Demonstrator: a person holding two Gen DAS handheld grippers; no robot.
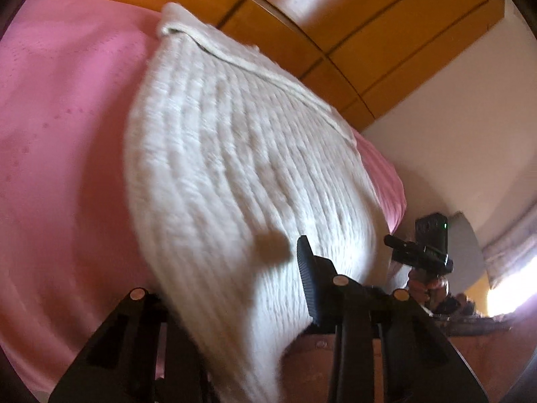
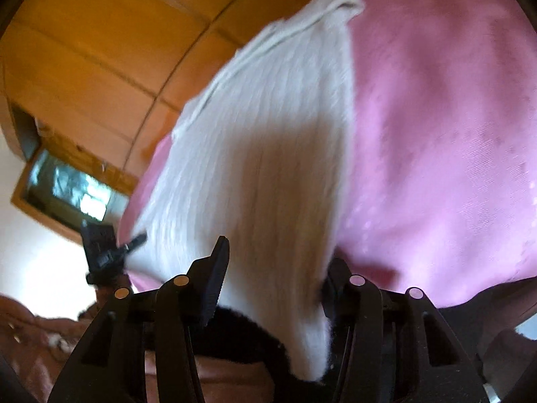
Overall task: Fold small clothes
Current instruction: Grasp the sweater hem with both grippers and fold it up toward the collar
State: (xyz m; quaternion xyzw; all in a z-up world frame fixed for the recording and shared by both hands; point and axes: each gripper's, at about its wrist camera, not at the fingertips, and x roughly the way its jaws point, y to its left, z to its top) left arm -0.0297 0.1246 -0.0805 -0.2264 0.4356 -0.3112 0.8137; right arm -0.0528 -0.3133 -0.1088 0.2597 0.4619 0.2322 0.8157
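Note:
A white ribbed knit garment is stretched from the pink bed up toward both cameras. My left gripper has the cloth's near edge running down between its fingers; the right finger pad shows, the left one is hidden by cloth. In the right wrist view the same garment hangs between my right gripper's fingers, its left pad beside the cloth, the right one partly hidden. The far hem lies folded over on the bed. Each view shows the other gripper at the garment's opposite near corner.
The pink bedsheet covers the bed. A wooden headboard stands behind it. A white wall is at the right of the left wrist view and a framed window or mirror at the left of the right wrist view.

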